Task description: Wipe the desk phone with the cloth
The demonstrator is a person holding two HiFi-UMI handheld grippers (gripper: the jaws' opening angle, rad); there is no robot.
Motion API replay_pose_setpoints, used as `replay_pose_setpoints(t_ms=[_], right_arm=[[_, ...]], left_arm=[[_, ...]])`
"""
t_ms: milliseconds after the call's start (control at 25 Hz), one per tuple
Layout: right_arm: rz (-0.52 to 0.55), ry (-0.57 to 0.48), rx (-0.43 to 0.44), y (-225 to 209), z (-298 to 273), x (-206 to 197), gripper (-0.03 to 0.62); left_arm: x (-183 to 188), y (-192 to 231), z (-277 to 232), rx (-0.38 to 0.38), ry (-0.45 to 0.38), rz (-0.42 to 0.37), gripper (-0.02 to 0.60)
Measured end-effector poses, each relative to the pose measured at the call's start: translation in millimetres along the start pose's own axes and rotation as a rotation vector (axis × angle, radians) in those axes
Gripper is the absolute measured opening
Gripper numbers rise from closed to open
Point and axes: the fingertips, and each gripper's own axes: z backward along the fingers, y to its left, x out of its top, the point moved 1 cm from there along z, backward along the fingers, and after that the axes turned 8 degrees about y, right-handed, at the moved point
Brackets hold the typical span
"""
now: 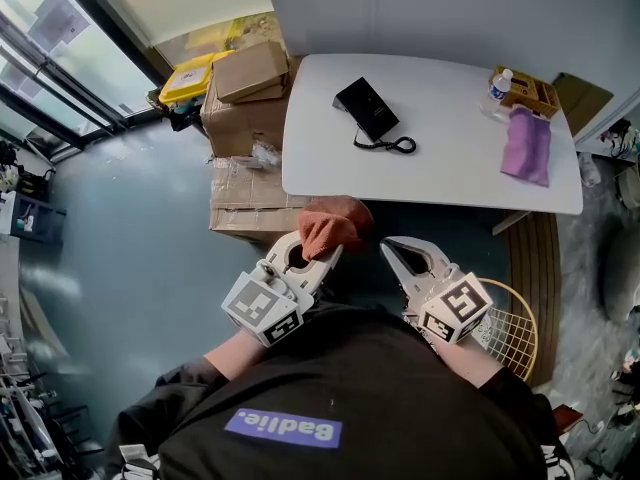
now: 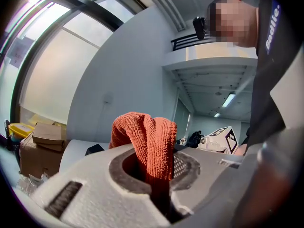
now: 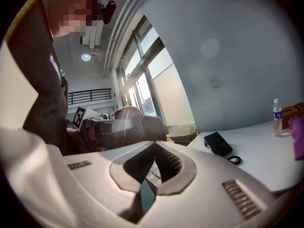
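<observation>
The black desk phone (image 1: 365,108) lies on the white table (image 1: 440,168) with its coiled cord (image 1: 388,145) trailing toward the near edge. Both grippers hang below the table's near edge, close to the person's body. My left gripper (image 1: 318,251) is shut on an orange cloth (image 1: 331,224), which bunches up above the jaws (image 2: 145,137). My right gripper (image 1: 400,253) is shut with nothing in it, its tips together (image 3: 154,167). The right gripper view shows the phone (image 3: 217,144) ahead on the table. A dark corner of the phone (image 2: 93,149) peeks out in the left gripper view.
A purple cloth (image 1: 527,146), a water bottle (image 1: 499,85) and a wooden box (image 1: 532,92) sit at the table's right end. Cardboard boxes (image 1: 245,98) and a yellow bin (image 1: 188,76) stand left of the table. A wire basket (image 1: 512,336) sits on the floor at right.
</observation>
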Motion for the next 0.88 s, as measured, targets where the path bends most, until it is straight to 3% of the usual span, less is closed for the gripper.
replay_pose_setpoints(t_ms=[240, 640, 880], right_arm=[[-0.010, 0.013, -0.061, -31.8, -36.5, 17.3, 0.028], [-0.007, 0.010, -0.193, -85.7, -124.4, 81.1, 0.028], [-0.024, 0.024, -0.226, -104.4, -153.8, 86.2, 0.028]], left_arm=[[9.0, 53.3, -24.3, -0.031, -0.012, 0.000, 0.037], [49.3, 166.4, -66.2, -0.153, -0.009, -0.044, 0.037], [44.1, 213.6, -86.1, -0.150, 0.016, -0.032, 0.037]])
